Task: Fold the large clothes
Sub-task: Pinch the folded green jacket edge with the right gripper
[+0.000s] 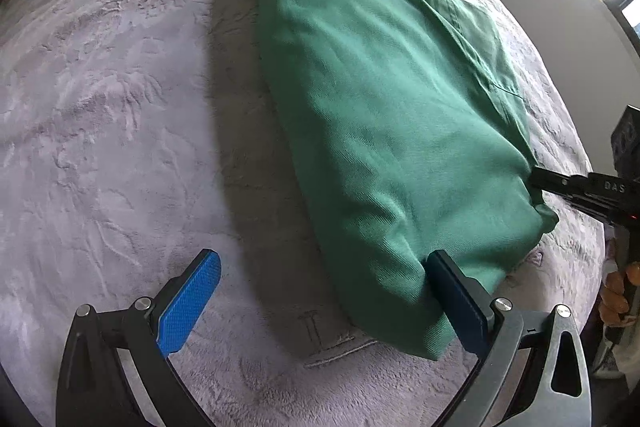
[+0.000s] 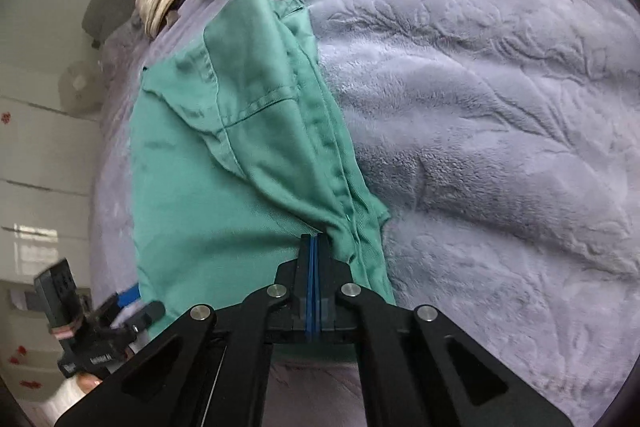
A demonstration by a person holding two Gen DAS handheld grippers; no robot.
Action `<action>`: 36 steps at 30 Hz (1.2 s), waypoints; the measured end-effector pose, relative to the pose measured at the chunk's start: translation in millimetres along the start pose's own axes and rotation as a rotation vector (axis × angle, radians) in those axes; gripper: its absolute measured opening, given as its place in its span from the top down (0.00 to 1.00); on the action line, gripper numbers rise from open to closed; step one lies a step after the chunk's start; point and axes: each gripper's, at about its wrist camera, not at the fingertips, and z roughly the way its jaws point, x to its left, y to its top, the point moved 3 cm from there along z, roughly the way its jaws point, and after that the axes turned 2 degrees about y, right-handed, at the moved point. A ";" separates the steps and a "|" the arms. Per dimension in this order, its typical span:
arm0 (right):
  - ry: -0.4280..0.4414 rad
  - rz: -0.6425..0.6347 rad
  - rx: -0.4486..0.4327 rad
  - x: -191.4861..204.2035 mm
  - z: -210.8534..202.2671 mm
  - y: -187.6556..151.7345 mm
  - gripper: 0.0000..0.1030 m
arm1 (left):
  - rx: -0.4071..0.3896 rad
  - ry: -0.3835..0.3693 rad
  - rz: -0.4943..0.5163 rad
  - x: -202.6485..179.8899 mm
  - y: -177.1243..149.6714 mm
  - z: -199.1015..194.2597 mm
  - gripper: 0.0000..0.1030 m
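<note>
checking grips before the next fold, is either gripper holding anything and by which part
The right gripper is shut on the green shirt at its near edge, beside the button placket. The left gripper is open, holding nothing.

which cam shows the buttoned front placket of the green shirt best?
Right wrist view. The buttoned placket of the green cotton shirt runs straight up from the shut right gripper, with the chest pocket seam beside it. The left wrist view shows only the shirt's plain folded side; no placket is visible.
</note>
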 end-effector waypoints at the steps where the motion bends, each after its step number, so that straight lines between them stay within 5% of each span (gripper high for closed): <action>1: 0.000 0.008 0.004 -1.5 -4.2 -1.6 1.00 | -0.007 0.012 -0.002 -0.5 2.5 -3.4 0.00; 8: 0.016 0.005 -0.037 -1.3 -21.5 15.9 0.96 | -0.039 0.023 -0.045 -2.4 22.7 -16.6 0.00; 21: 0.053 0.063 0.037 -26.6 -10.2 47.5 0.95 | -0.006 0.073 -0.090 -18.1 35.0 0.0 0.00; 22: 0.059 0.067 0.044 -28.3 -7.8 50.5 0.89 | -0.007 0.075 -0.091 -20.1 35.3 1.0 0.00; 24: 0.068 0.077 0.052 -31.3 -5.0 54.9 0.58 | -0.007 0.077 -0.094 -18.0 33.9 0.0 0.00; 25: 0.078 0.079 0.049 -32.5 -4.5 57.1 0.30 | -0.004 0.078 -0.093 -15.2 32.8 -0.2 0.00; 26: 0.096 0.079 0.039 -32.6 -5.5 59.4 0.23 | -0.002 0.081 -0.094 -14.8 32.7 0.5 0.00; 32: 0.182 0.054 0.060 -26.6 1.3 72.5 0.23 | -0.021 0.038 -0.098 -5.9 41.7 -1.6 0.00; 36: 0.235 0.024 0.093 -22.4 15.6 84.5 0.23 | 0.007 -0.111 -0.120 11.2 54.9 6.3 0.00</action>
